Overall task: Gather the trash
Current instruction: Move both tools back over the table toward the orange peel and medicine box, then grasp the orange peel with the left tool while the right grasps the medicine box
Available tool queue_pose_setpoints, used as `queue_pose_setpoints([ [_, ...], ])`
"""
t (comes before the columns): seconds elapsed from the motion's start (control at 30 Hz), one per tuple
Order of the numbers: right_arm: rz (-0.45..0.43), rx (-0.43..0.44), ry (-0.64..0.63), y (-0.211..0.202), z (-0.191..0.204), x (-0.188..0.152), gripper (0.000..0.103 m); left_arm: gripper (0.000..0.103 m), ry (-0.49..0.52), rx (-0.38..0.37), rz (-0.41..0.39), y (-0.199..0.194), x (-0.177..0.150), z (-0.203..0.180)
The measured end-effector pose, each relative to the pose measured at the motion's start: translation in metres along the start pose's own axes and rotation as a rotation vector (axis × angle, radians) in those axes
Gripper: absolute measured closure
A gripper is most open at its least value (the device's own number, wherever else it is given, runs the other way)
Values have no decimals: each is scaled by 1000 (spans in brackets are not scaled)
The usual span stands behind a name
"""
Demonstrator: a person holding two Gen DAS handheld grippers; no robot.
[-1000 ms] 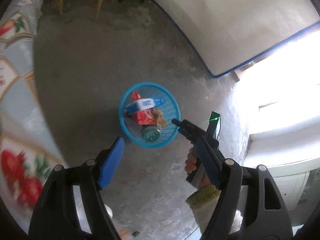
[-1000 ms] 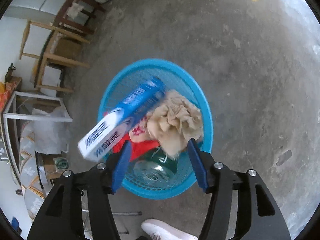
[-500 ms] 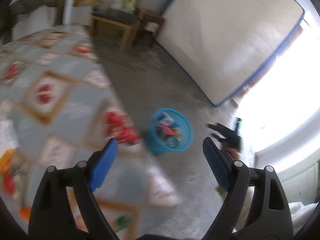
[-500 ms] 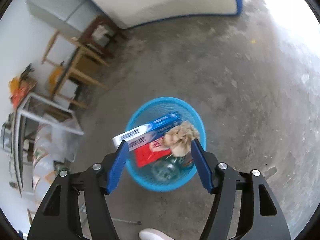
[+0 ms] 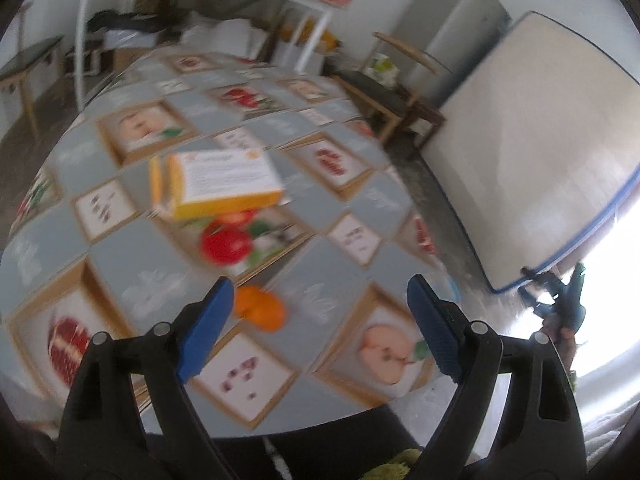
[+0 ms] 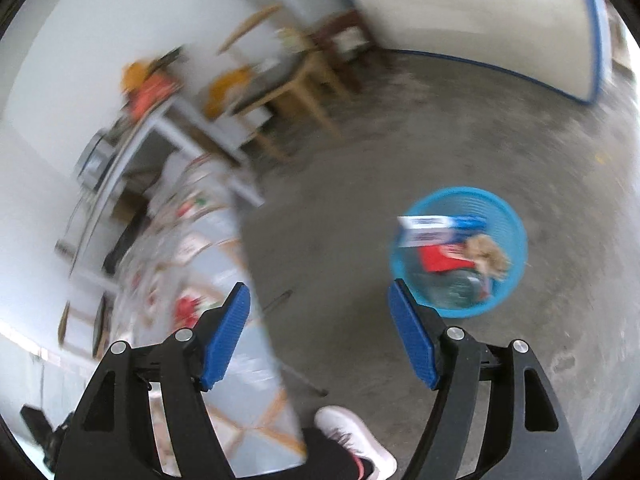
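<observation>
My left tongs (image 5: 316,324) are hanging wide apart and empty over the fruit-patterned bench (image 5: 152,256), where a yellow cardboard box (image 5: 216,180) and an orange scrap (image 5: 260,310) are lying. My right tongs (image 6: 318,336), jaws just widening with nothing between them, are hovering above the floor near the round blue mesh basket (image 6: 516,240) holding trash.

Grey concrete floor (image 6: 440,128), fruit-print table (image 5: 152,264), wooden chairs (image 5: 392,96)

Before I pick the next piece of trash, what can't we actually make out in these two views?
- Left wrist view: print on the yellow cardboard box, motion-blurred.
- Left wrist view: small orange object, blurred and partly behind a blue finger.
- Right wrist view: bottom of the blue mesh bin, covered by rubbish.
- Right wrist view: tabletop, smeared.
</observation>
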State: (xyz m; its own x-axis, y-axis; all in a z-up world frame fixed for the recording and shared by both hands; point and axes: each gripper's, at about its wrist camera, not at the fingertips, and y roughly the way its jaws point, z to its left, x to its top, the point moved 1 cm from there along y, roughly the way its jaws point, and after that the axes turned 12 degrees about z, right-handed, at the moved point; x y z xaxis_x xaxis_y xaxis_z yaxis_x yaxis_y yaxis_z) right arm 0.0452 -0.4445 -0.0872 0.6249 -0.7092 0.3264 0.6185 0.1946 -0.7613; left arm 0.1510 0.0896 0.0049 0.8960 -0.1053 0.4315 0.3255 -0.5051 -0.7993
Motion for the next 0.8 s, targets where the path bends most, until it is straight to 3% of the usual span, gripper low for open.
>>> queue_pose_setpoints([
  [0.2,152,93,-269,40,125,-23,33,19,41,75,-56,15,-14,10],
  [0.33,260,76,-457,72,198,-63,33,19,64,46,-80,19,-20,13],
  [0.4,304,70,-532,86,228,-87,33,28,49,43,-58,28,-20,17],
  [0.53,335,44,-632,98,259,-119,33,49,17,92,4,48,-18,24],
  [0.63,342,43,-654,97,266,-124,33,59,30,149,46,62,-19,24],
  [0.8,351,30,-677,98,277,-122,33,64,105,224,55,73,-24,13],
])
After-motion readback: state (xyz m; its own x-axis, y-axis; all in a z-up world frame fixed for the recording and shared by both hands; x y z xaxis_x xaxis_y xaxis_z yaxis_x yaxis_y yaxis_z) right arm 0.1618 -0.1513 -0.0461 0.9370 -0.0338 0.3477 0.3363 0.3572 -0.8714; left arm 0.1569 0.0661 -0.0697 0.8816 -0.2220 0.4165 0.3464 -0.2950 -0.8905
